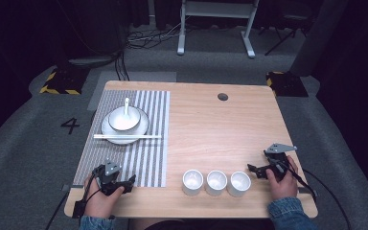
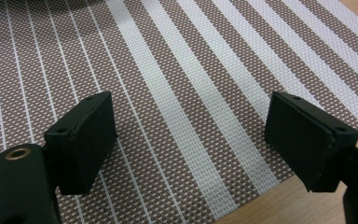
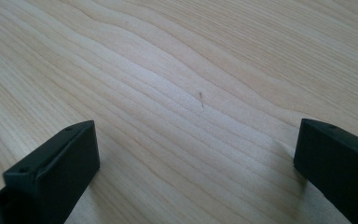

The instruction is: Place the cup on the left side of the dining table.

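On the left of the wooden table (image 1: 220,129) lies a striped placemat (image 1: 143,158). It carries a white plate (image 1: 106,128) holding a white bowl (image 1: 123,120) with a spoon (image 1: 126,103) in it. White chopsticks (image 1: 127,136) lie across the plate's near rim. Three white cups (image 1: 192,181) (image 1: 216,181) (image 1: 239,183) stand in a row near the front edge. My left gripper (image 1: 128,184) hovers open over the placemat's (image 2: 191,56) front edge, jaws empty (image 2: 189,116). My right gripper (image 1: 258,161) is open just right of the cups, above bare wood (image 3: 168,70), with nothing between its jaws (image 3: 198,135).
A round cable hole (image 1: 223,97) sits near the table's far edge. Beyond the table are grey carpet, a white desk frame (image 1: 216,24) and yellow-black floor blocks (image 1: 60,82). The table's middle between placemat and right edge is bare wood.
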Demonstrator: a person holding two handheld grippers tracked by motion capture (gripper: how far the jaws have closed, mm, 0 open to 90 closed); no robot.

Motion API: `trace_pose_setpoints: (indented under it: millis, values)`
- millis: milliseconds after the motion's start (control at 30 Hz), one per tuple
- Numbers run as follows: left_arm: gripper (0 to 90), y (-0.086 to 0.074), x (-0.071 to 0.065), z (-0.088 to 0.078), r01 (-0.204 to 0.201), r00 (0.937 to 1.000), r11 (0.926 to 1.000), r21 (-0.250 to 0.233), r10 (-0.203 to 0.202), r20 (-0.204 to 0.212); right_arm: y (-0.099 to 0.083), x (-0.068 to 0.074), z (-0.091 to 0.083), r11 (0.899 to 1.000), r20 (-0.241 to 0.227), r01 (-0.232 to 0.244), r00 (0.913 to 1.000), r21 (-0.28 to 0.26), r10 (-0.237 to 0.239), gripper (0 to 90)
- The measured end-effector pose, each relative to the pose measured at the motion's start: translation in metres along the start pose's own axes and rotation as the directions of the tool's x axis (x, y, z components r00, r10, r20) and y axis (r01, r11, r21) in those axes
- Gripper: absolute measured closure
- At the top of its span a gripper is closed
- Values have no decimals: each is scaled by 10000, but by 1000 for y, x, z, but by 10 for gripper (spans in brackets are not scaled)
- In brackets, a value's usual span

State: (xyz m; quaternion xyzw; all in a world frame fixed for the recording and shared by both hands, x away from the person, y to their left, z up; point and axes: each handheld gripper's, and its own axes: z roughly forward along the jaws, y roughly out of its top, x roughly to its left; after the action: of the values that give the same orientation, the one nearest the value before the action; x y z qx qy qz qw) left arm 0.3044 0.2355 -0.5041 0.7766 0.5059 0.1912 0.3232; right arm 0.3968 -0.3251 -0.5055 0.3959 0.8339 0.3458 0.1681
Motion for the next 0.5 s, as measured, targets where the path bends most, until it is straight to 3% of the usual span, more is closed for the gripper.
trace_pose_setpoints:
  millis: [267, 400, 500]
  values:
    - [207, 0, -2, -1, -42, 10000, 10000, -24, 42, 13, 0, 0, 0, 10000, -2, -2, 10000, 1, 2, 3]
    - [204, 3, -4, -3, -310, 9995, 9995, 76, 310, 32, 0, 0, 0, 10000, -2, -3, 10000, 1, 3, 3]
    - [202, 7, -6, -10, -175, 9996, 9996, -236, 179, 201, 0, 0, 0, 10000, 0, 1, 10000, 1, -1, 3]
